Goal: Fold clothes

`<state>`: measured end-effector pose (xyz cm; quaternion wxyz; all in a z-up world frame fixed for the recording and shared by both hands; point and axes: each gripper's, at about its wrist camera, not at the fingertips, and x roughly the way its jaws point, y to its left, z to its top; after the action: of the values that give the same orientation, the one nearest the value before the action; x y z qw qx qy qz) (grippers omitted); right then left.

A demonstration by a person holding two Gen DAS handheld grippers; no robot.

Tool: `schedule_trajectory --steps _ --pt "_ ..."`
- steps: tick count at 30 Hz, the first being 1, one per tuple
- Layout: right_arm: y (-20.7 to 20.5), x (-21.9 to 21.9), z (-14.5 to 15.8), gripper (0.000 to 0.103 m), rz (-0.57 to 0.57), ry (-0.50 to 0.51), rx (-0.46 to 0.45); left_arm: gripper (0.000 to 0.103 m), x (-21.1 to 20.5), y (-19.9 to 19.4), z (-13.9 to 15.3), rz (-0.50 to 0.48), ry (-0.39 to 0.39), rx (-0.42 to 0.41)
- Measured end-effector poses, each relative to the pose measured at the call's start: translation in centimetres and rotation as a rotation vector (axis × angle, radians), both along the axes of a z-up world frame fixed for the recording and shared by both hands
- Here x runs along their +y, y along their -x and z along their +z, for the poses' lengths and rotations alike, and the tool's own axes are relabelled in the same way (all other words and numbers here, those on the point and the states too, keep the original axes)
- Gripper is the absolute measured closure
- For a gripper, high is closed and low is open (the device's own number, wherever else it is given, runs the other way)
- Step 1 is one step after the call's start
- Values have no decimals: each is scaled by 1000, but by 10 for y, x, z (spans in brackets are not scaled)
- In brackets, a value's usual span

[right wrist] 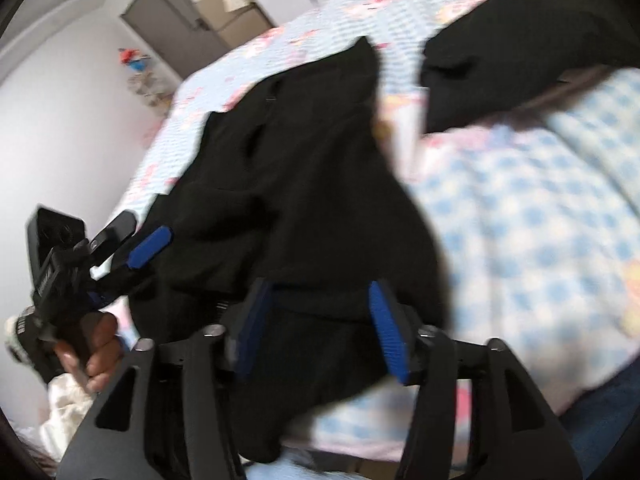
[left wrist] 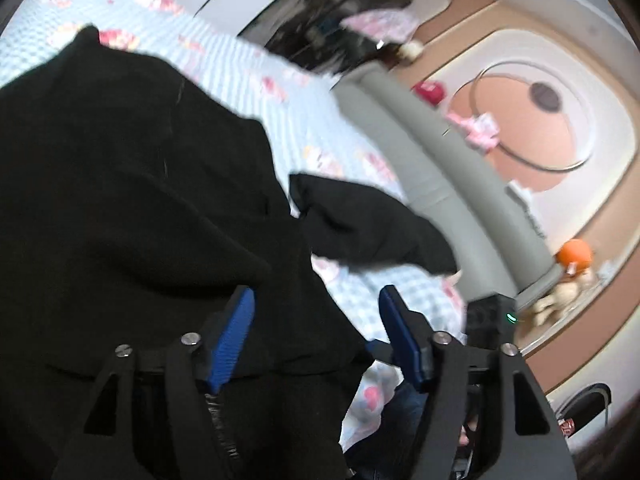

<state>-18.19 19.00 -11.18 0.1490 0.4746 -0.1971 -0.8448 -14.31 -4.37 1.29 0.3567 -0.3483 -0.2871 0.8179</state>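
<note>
Black garment (left wrist: 132, 200) lies heaped on the checked bedspread (left wrist: 224, 68), and both my views are smeared, so its shape and seams are hard to make out; its lower part runs out of view under the tools. Part of it (right wrist: 520, 40) sits further up the bedspread, and I cannot tell whether it is a sleeve or a separate piece. My left gripper (left wrist: 316, 340) stands with fingers apart, cloth draped between them. My right gripper (right wrist: 316, 328) is likewise spread, cloth bunched between its blue pads (right wrist: 386, 332), touching or not I cannot tell. A hand (right wrist: 90, 354) holds the left tool's handle.
</note>
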Motion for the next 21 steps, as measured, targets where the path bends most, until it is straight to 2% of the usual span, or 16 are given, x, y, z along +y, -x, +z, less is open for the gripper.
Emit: schedule_trajectory --steps 2,5,6,8,10,11,12,13,14,15,17,18,19,20,21 --pt "8 -9 -2 38 29 34 -2 30 -14 -1 0 35 28 35" --pt "23 -26 -7 28 75 72 -8 29 -36 3 -12 119 67 -21" --pt "35 -40 -17 20 98 42 -23 30 -42 4 -17 140 67 -46" --pt "56 -67 -35 22 138 -23 -49 31 -52 10 -20 162 69 -63" --pt "61 -87 -40 47 154 -111 -47 31 -59 12 -19 173 76 -44" --pt "59 -92 -36 56 151 -128 -18 31 -62 15 -20 175 72 -31" --pt "57 -95 -31 72 150 -146 8 31 -61 20 -21 172 62 -22" --pt "55 -95 -25 83 152 -169 23 31 -58 24 -23 166 50 -18" --pt "53 -95 -19 85 155 -193 39 30 -56 27 -26 156 39 -18" --pt "51 -95 -14 93 157 -214 51 30 -53 30 -29 143 34 -25" --pt "47 -97 -8 93 166 -249 62 30 -54 33 -38 139 58 -43" --pt "46 -97 -7 87 168 -248 58 30 -51 34 -41 144 80 -56" --pt "47 -95 -13 71 164 -204 32 30 -48 35 -45 149 102 -69" --pt "48 -93 -18 61 160 -159 6 30 -46 37 -48 147 113 -80" --pt "49 -91 -24 47 159 -129 -20 30 -43 39 -51 139 113 -87"
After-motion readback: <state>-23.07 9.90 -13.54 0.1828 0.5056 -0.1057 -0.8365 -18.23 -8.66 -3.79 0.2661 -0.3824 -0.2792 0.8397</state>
